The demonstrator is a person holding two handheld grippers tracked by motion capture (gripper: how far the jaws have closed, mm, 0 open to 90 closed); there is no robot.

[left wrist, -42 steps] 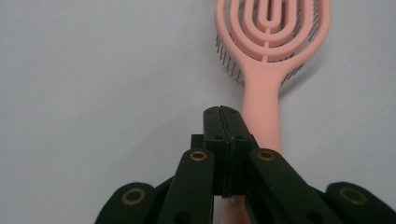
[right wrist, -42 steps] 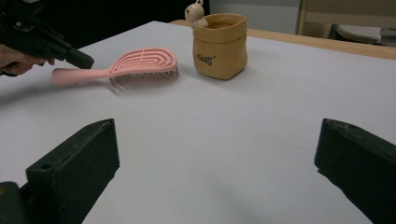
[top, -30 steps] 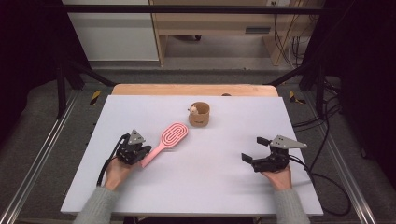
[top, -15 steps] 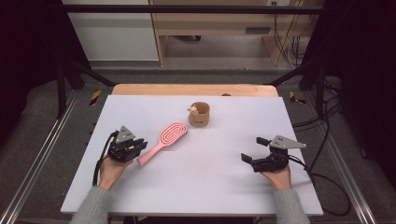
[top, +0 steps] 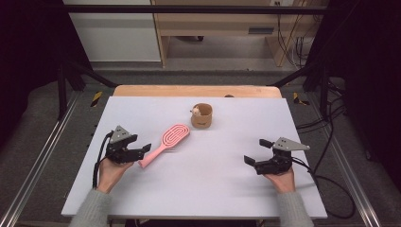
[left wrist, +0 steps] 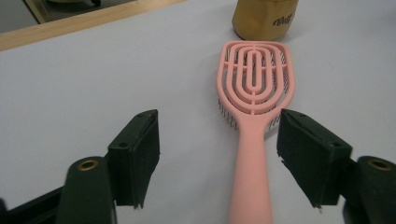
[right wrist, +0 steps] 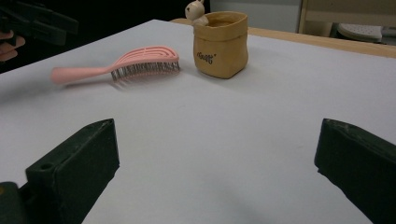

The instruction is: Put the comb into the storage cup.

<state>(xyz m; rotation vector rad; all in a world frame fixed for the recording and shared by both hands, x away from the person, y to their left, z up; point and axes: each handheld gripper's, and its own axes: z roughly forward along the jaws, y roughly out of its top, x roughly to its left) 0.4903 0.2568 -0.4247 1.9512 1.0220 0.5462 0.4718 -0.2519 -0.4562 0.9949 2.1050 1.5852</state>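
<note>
A pink hairbrush (top: 170,137) lies on the white table (top: 213,189), bristles down, its handle towards my left gripper (top: 142,152). In the left gripper view the brush (left wrist: 254,88) has its handle between the jaws of the left gripper (left wrist: 217,116). Those jaws have just been opening and neither pad touches the handle. A tan fabric pouch (top: 202,117) with a small animal figure (right wrist: 196,11) at its rim stands beyond the brush head. My right gripper (top: 256,151) rests at the table's right with its jaws wide open and nothing in them.
A wooden board (top: 189,90) runs along the table's far edge. Black frame rails flank both sides. Cables (top: 331,184) trail off the right edge. Past the right gripper (right wrist: 217,126) lie the brush (right wrist: 135,63) and pouch (right wrist: 222,46).
My left gripper has let go of the brush handle and drawn back a little to the left. The brush rests on the table. The right hand has stayed still.
</note>
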